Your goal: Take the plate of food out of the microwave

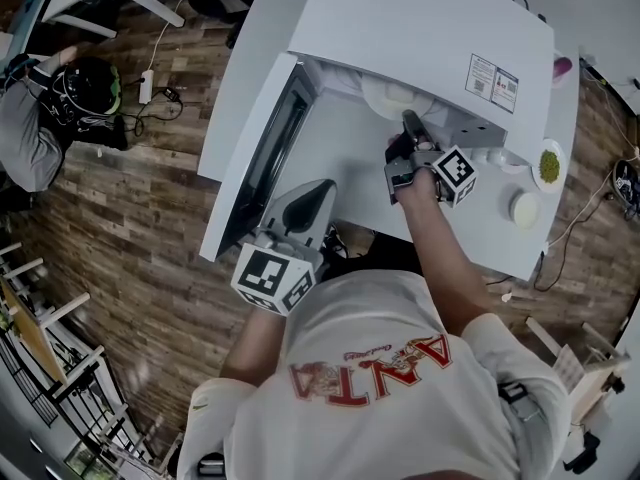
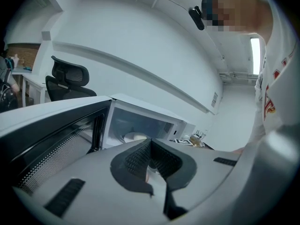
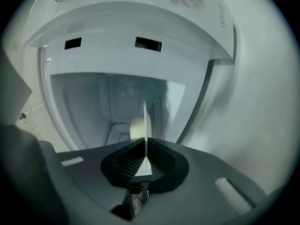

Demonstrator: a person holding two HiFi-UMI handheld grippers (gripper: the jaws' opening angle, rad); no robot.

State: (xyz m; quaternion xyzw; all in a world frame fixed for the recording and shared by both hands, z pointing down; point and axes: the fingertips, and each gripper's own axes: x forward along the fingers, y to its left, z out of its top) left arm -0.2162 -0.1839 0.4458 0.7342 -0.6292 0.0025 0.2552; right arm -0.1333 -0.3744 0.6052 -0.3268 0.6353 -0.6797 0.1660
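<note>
The white microwave (image 1: 420, 18) stands on a white table with its door (image 1: 262, 158) swung open to the left. Inside lies a white plate (image 1: 393, 96) with a pale lump of food (image 3: 136, 127) on it. My right gripper (image 1: 410, 120) reaches into the cavity and is shut on the plate's near rim. The right gripper view shows the plate (image 3: 146, 121) edge-on, pinched between the pads (image 3: 159, 156). My left gripper (image 1: 318, 190) hangs in front of the open door, jaws shut and empty. In the left gripper view, the plate (image 2: 133, 136) sits in the cavity beyond the gripper (image 2: 150, 144).
Right of the microwave on the table (image 1: 500, 248) stand a small dish of green food (image 1: 549, 164) and a white dish (image 1: 524, 208). A person (image 1: 40, 118) sits at the far left on the wooden floor side. Cables trail by the table's right edge.
</note>
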